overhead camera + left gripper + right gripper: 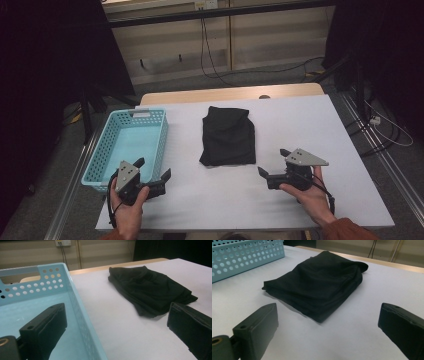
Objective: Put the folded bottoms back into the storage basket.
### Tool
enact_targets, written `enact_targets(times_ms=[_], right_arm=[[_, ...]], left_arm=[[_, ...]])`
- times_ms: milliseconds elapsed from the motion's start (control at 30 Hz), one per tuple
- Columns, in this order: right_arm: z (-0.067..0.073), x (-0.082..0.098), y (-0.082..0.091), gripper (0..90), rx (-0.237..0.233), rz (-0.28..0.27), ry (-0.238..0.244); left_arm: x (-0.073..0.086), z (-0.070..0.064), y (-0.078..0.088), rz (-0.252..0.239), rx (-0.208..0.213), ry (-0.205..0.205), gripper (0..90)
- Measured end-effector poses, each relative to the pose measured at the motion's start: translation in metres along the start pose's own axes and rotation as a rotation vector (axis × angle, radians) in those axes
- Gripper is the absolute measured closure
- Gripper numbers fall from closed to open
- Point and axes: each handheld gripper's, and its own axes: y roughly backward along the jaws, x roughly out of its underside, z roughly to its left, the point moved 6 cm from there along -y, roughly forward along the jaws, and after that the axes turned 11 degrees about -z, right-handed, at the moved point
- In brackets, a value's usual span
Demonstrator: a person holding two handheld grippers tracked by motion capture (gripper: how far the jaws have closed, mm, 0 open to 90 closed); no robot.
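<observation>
— Two claws, the left gripper [153,169] and right gripper [274,161], are wide open, holding nothing. Where's the folded black cloth [228,136]?
— Mid-table, beside the blue basket [106,145]. Next, I think, they reach and pinch it.

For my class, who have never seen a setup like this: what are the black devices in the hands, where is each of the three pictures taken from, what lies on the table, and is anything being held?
A person sits at a white table holding a hand-held clamp with two black jaws in each hand: the left gripper and the right gripper. The high view looks down from above the person. Each of the other two pictures comes from a camera riding on one gripper, looking out between its own jaws. On the table lie a folded black cloth in the middle and a light blue basket to its left, which looks empty. Both grippers have their jaws wide apart and hold nothing; they sit near the table's front edge, short of the cloth.
</observation>
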Motion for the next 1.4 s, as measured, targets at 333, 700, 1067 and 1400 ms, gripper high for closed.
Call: enact_targets(times_ms=[333,700,1067,1400], right_arm=[[0.008,-0.003,-0.024,3.0,-0.054,0.055,0.033],[0.022,0.002,-0.049,10.8,-0.170,0.217,0.084],[0.035,-0.003,-0.071,14.5,-0.295,0.300,0.130],[0.043,-0.010,-0.099,13.0,-0.372,0.288,0.207]], left_arm=[[0.001,0.001,-0.001,0.005,0.000,0.006,2.7],[0.001,0.002,0.002,-0.001,-0.010,0.003,2.8],[0.001,0.002,0.002,0.001,-0.009,-0.003,2.8],[0.001,0.002,0.001,0.006,-0.009,-0.002,2.8]])
